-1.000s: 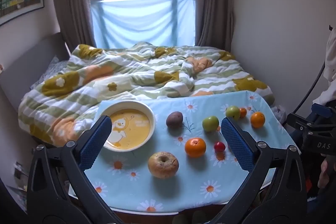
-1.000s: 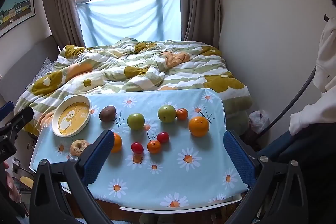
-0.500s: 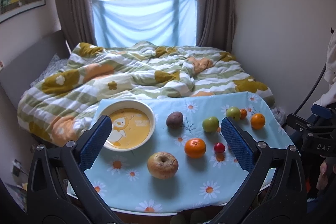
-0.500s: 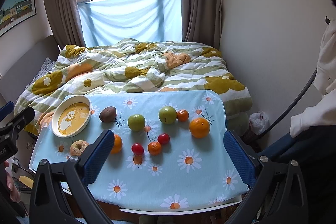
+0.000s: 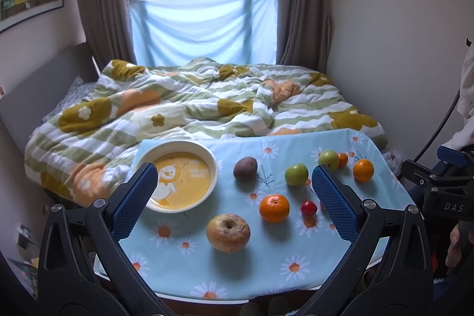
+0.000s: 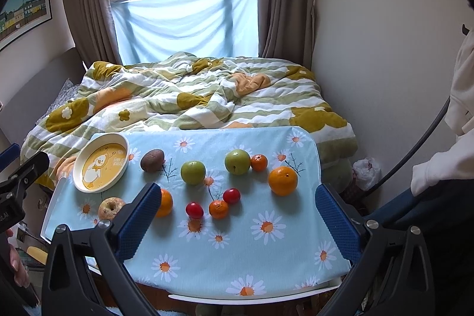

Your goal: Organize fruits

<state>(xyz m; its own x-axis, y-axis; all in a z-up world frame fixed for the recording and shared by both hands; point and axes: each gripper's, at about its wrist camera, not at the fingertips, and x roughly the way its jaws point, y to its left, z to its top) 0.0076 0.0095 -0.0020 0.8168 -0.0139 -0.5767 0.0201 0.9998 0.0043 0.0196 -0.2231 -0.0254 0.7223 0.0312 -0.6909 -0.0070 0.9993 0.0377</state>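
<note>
Several fruits lie on a table with a blue daisy cloth. A yellow duck plate with a white rim sits empty at the far left. Near it are a brown kiwi, a blemished yellowish apple, two green apples, oranges and two small red fruits. My left gripper hangs open in front of the table, holding nothing. My right gripper is open and empty too.
A bed with a rumpled green, white and yellow flowered duvet lies right behind the table. Curtains and a blue cloth cover the window. A white wall stands to the right. A person's white sleeve is at the right edge.
Both views have shifted slightly, as the grippers drifted a little. The fruits and plate have not moved and both grippers stay open.
</note>
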